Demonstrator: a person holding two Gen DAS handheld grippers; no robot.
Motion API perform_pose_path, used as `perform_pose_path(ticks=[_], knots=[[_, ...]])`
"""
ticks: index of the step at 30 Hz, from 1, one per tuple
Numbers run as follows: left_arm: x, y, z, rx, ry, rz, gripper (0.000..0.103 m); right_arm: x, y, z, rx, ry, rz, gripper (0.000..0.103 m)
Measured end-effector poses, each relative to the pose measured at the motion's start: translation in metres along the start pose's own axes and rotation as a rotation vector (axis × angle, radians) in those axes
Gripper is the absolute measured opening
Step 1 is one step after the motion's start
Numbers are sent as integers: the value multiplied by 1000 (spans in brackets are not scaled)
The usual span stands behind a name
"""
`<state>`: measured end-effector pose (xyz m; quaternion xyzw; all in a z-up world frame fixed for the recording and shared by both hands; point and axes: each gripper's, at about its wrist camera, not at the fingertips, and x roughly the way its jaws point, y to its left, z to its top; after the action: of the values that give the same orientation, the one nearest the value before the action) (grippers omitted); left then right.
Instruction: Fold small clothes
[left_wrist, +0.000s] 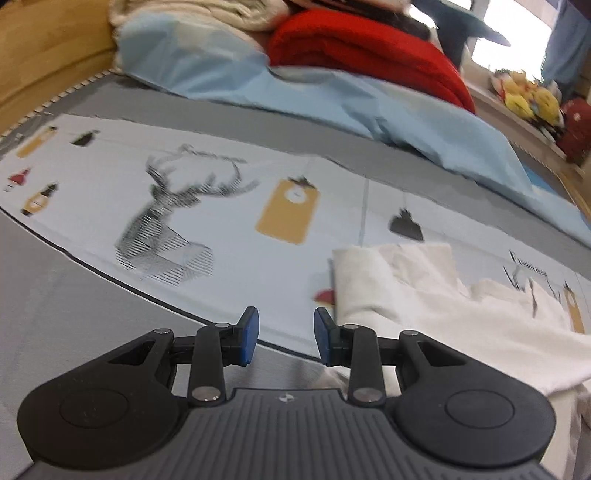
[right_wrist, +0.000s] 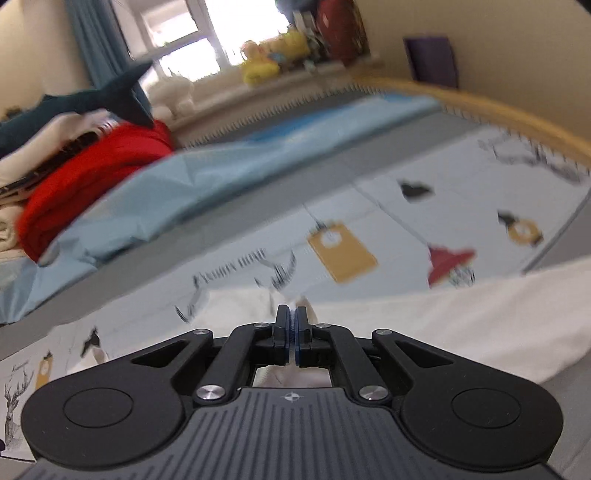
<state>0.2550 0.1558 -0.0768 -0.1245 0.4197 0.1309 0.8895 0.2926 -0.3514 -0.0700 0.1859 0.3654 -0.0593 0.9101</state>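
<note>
Cloth comes first in the left wrist view: a white garment (left_wrist: 443, 302) lies rumpled on the printed sheet (left_wrist: 207, 206) of the bed, to the right of the left claw (left_wrist: 285, 336). That claw stands partly open with nothing between its blue pads (left_wrist: 250, 334), just beside the garment's near left edge but not touching it. Behind, a light blue cover (left_wrist: 332, 96) and a red blanket (left_wrist: 369, 48) sit heaped toward the head of the bed.

From the right wrist view, the right claw (right_wrist: 294, 332) is closed tight, and white fabric (right_wrist: 424, 332) spreads directly under and beyond its tips; a thin fold seems pinched between the pads, though blur hides the contact itself. The garment runs off to the right over the sheet (right_wrist: 388, 221).

My reading is that a fold is being started, with one edge taken on the right side. Next the left claw probably needs to close on the matching near edge, so both ends can be carried over together and laid flat.
</note>
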Motion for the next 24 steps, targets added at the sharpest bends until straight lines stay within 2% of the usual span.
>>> perform_pose_path(ticks=[3,6,9,10,12,13,14,16,18,19,21,24], knots=[[14,-5,-3,-3,68,-57,36,16,-2,-5,-65,97,-135,2],[28,-9,-7,11,120,-87,37,10,-13,-1,-8,51,-159,2],[45,-12,-13,44,178,-72,38,1,-8,4,-14,-22,-218,3],[52,-13,-17,65,207,-64,38,0,-11,6,11,-23,-205,3],[60,-8,-24,97,253,-51,30,-2,-17,10,64,-19,-162,3],[60,-4,-25,100,258,-60,24,-2,-18,10,79,-16,-140,3],[58,0,-25,91,264,-60,10,-1,-17,11,84,-13,-125,3],[55,8,-24,75,274,-26,0,2,-17,11,88,-1,-95,3],[57,17,-26,66,296,63,0,7,-17,10,94,37,-49,3],[59,23,-26,37,310,69,0,8,-15,8,95,68,-23,4],[55,29,-16,-15,266,31,0,15,-11,1,83,136,0,5],[48,25,2,-31,151,-74,16,26,-3,-10,23,221,-11,5]])
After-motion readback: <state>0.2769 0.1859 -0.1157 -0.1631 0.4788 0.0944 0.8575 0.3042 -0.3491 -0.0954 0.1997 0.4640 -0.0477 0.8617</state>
